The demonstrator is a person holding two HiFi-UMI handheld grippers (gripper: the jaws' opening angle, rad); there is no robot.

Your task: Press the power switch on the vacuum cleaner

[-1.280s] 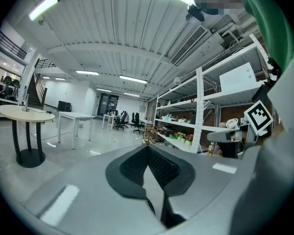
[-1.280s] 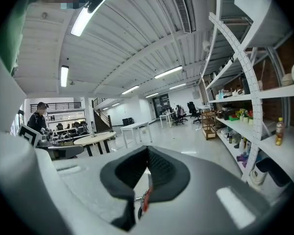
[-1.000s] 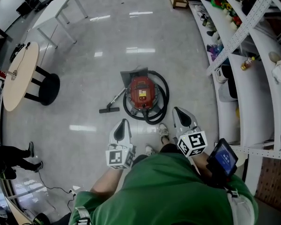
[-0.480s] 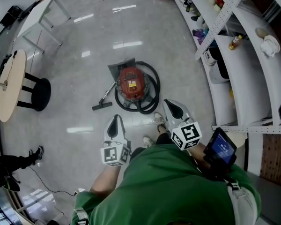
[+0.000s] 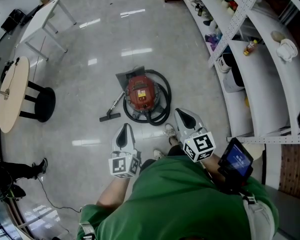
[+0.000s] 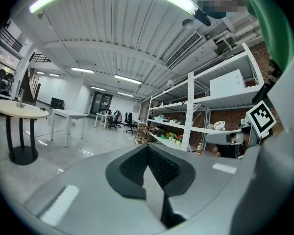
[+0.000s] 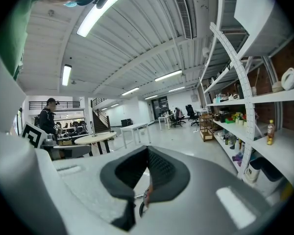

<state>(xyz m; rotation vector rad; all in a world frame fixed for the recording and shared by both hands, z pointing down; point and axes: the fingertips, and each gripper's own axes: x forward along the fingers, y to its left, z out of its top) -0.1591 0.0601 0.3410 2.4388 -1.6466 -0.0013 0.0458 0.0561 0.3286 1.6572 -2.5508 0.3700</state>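
Claws barely shifted; left claw [image 5: 123, 132], right claw [image 5: 184, 118] both closed, empty, well above red drum vacuum cleaner [image 5: 140, 94]. Risk: switch not discernible, press misses.

Counts one red vacuum cleaner [image 5: 140, 95] mid-floor, plus one black hose [image 5: 163, 104] coiled round it and one floor nozzle [image 5: 109, 117]. Makes two grippers, a left gripper [image 5: 123, 134] and a right gripper [image 5: 186, 119], with two marker cubes: a left cube [image 5: 122, 165], a right cube [image 5: 200, 146]. Adds two tables: one round table [image 5: 12, 91], one white rectangular table [image 5: 45, 14]. Totals one shelving rack [image 5: 270, 84] along the floor's right edge, one lit screen [image 5: 236, 161], two shoes [image 5: 173, 132] and two people — one person in green [image 5: 180, 204], one person in black [image 5: 10, 171] at the floor's left edge.
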